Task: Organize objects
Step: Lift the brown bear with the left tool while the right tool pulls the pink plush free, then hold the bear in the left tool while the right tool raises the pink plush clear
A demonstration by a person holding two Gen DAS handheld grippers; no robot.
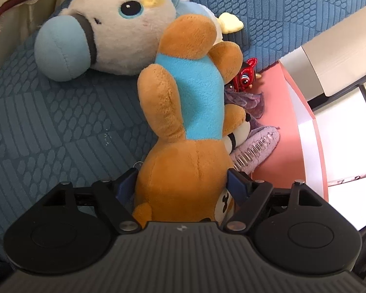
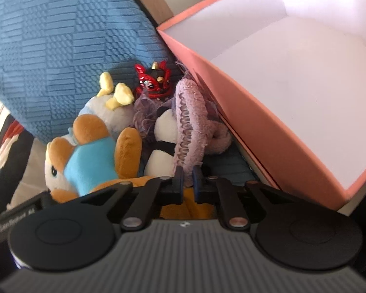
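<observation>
Left gripper (image 1: 183, 185) clamped on bear (image 1: 183, 131), long axis running near to far, legs pointing far. Right gripper (image 2: 187, 183) pinching purple toy (image 2: 188, 127), lying lengthwise beside pink box (image 2: 231, 102).

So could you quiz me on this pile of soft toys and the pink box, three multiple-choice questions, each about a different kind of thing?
1. Where is the pink box relative to the toy pile in the right wrist view?
A. right
B. left
C. underneath

2. What colour is the brown plush's shirt?
A. red
B. light blue
C. green

3. What is the left gripper doing?
A. hanging open
B. gripping the brown plush
C. gripping the box

Answers:
1 A, its wall borders the pile's right side.
2 B, a light blue torso shows.
3 B, both fingers press the plush's sides.
</observation>
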